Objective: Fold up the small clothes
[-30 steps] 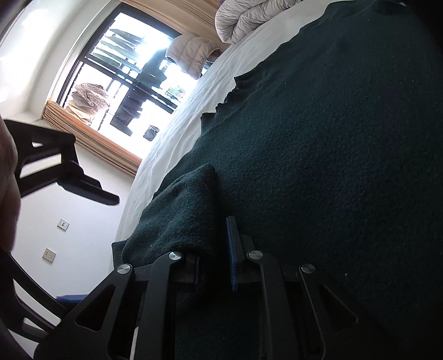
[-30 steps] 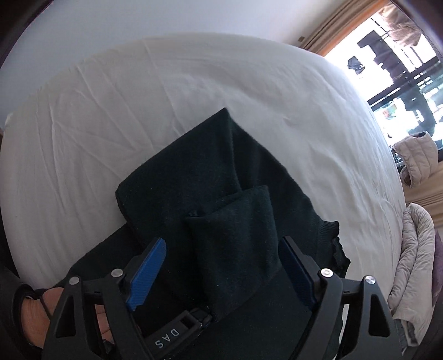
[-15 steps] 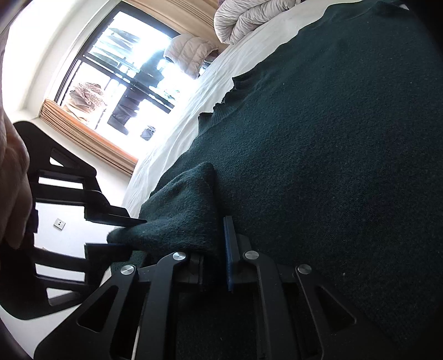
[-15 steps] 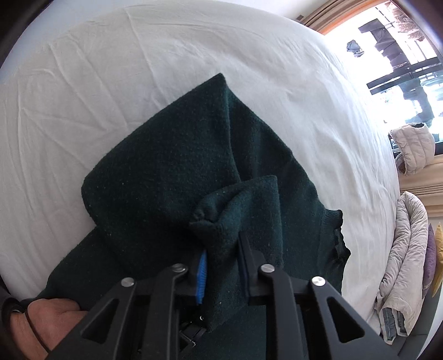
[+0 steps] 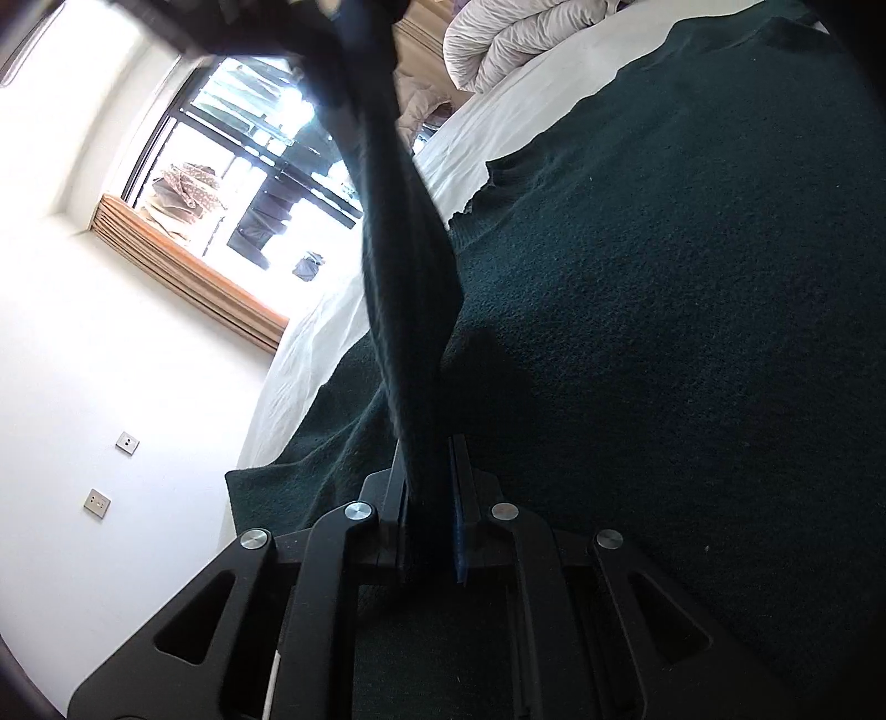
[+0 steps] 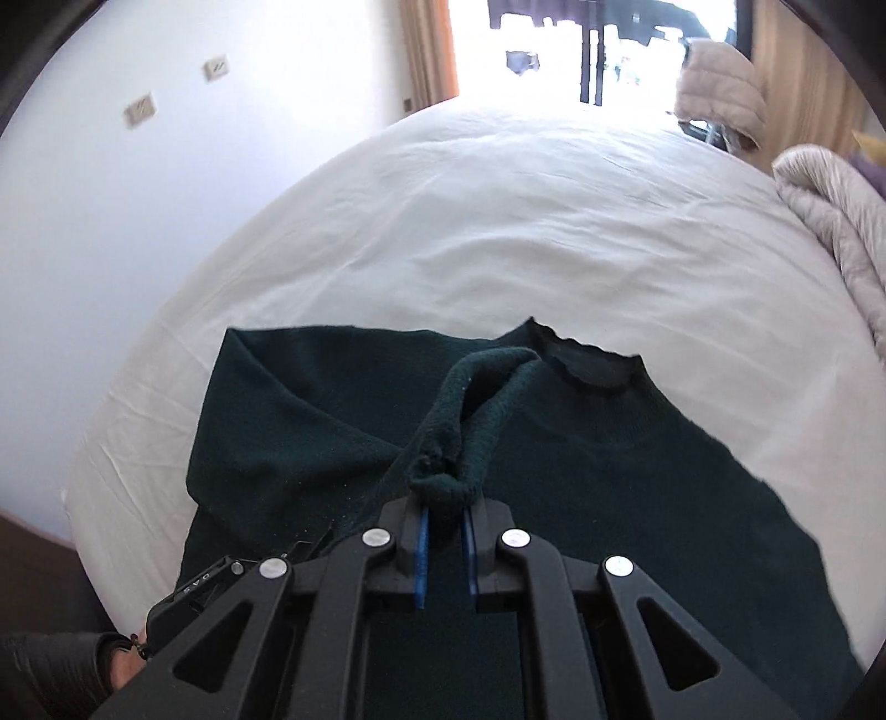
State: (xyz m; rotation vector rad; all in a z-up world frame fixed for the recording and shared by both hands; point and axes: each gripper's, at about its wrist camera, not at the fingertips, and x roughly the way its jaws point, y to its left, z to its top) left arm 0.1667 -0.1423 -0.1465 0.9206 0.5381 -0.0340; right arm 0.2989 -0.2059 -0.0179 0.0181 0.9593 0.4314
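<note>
A dark green knitted sweater (image 6: 581, 443) lies on the white bed (image 6: 498, 221), its neck opening (image 6: 587, 365) at the far side. It fills the right of the left wrist view (image 5: 664, 332). My right gripper (image 6: 443, 501) is shut on the sleeve cuff (image 6: 476, 399) and holds it lifted above the sweater body. My left gripper (image 5: 429, 471) is shut on the same sleeve (image 5: 398, 249) lower down; the sleeve stretches up from it as a taut band toward the right gripper, blurred at the top of that view.
A crumpled grey-white duvet (image 6: 830, 210) lies at the bed's right side, also in the left wrist view (image 5: 515, 39). A beige padded jacket (image 6: 720, 77) hangs by the bright window (image 5: 249, 166). A white wall with sockets (image 5: 111, 471) borders the bed on the left.
My right gripper has shut on the sleeve cuff and lifted it up and away from the sweater body. The sleeve now hangs stretched between both grippers instead of lying folded.
</note>
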